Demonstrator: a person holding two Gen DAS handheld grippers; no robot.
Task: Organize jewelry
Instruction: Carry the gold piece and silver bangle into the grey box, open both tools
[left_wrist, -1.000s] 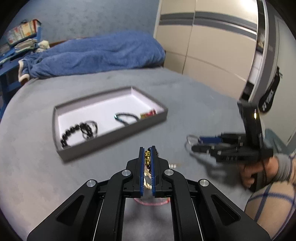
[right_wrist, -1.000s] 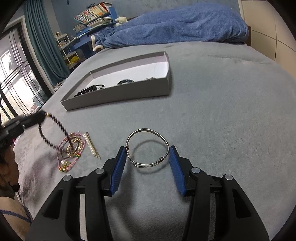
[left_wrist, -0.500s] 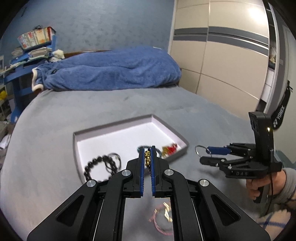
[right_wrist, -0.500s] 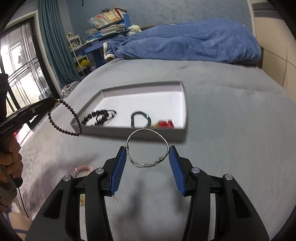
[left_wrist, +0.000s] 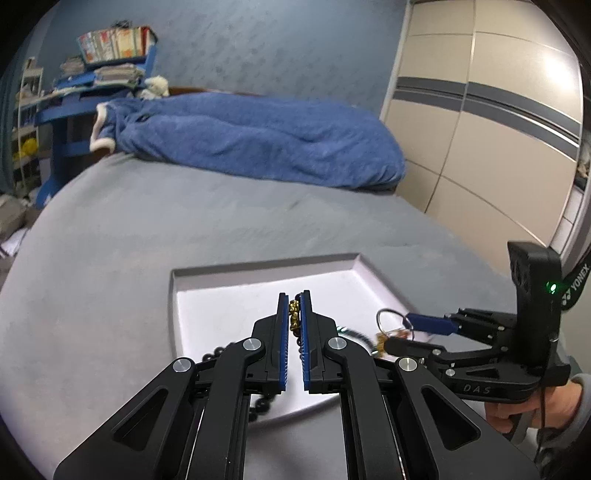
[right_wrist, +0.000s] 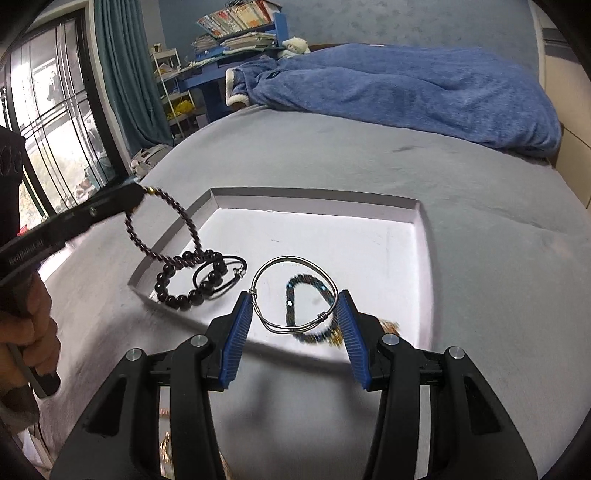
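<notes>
Tray (right_wrist: 421, 236) on bed holds black bead bracelet (right_wrist: 184, 291) and teal bracelet (right_wrist: 291, 295). Left tool (left_wrist: 294, 314) pinches beaded strand (right_wrist: 162, 229); right tool (right_wrist: 295, 325) grips wire bangle (right_wrist: 291, 295).

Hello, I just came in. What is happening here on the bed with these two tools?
A person is sorting jewelry into a shallow tray on the bed. The left gripper is shut on a dark beaded bracelet, which hangs over the tray's left edge. The right gripper holds a silver wire bangle between its pads, above the tray. A black bead bracelet and a dark blue-flecked one already lie inside.
</notes>
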